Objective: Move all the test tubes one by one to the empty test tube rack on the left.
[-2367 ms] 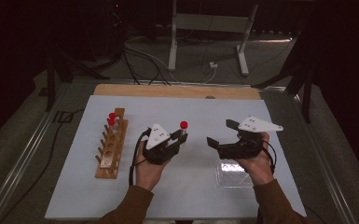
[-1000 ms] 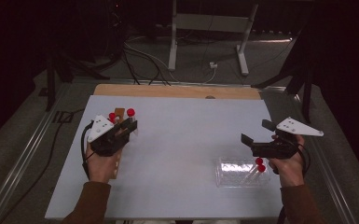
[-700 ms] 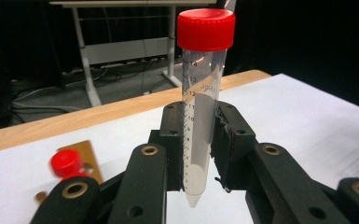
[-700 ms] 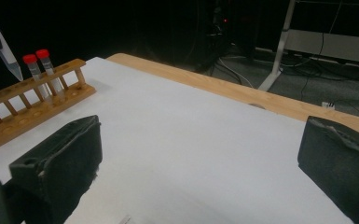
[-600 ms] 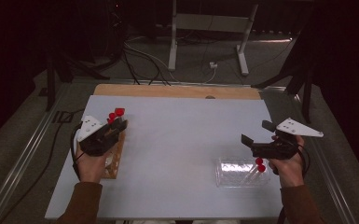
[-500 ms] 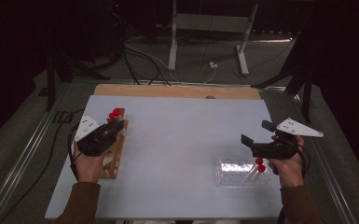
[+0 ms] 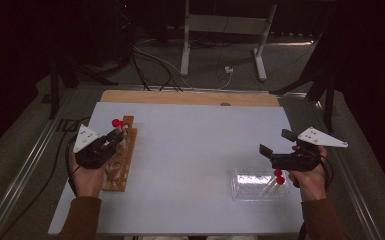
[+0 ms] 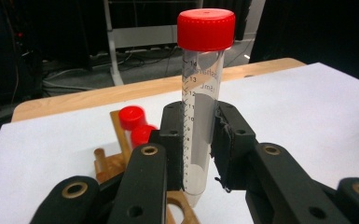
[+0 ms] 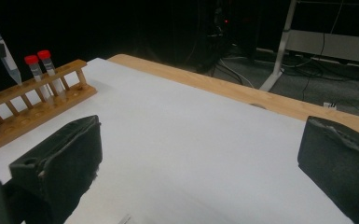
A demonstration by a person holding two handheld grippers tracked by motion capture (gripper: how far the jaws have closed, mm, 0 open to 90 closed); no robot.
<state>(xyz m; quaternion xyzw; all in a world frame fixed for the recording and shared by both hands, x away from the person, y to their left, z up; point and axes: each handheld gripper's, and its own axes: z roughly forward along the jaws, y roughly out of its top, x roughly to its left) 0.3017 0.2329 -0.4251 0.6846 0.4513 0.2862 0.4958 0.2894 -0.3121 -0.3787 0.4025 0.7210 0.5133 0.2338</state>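
Note:
My left gripper (image 7: 111, 141) is shut on a clear graduated tube with a red cap (image 8: 199, 116). The tube stands upright, its pointed tip just above the wooden rack (image 7: 120, 162). Two other red-capped tubes (image 8: 135, 123) stand in the rack's far end, behind the jaws. My right gripper (image 7: 275, 142) hovers open at the right of the white table, above and beside a clear plastic box (image 7: 257, 186) holding red-capped tubes (image 7: 279, 176). In the right gripper view its jaws stand wide apart around bare table (image 9: 205, 154), with the rack (image 9: 32, 109) far off at the left.
The white tabletop (image 7: 195, 150) has a wooden strip (image 7: 190, 97) along its far edge. Metal rails run down both sides of the table. A stand's legs (image 7: 220, 45) and cables lie on the dark floor beyond. Cables trail from both grippers.
The left gripper has carried the tube from the table's middle leftward to the rack, then sunk slightly over it. The right gripper drew back to the right of the box and has held still since.

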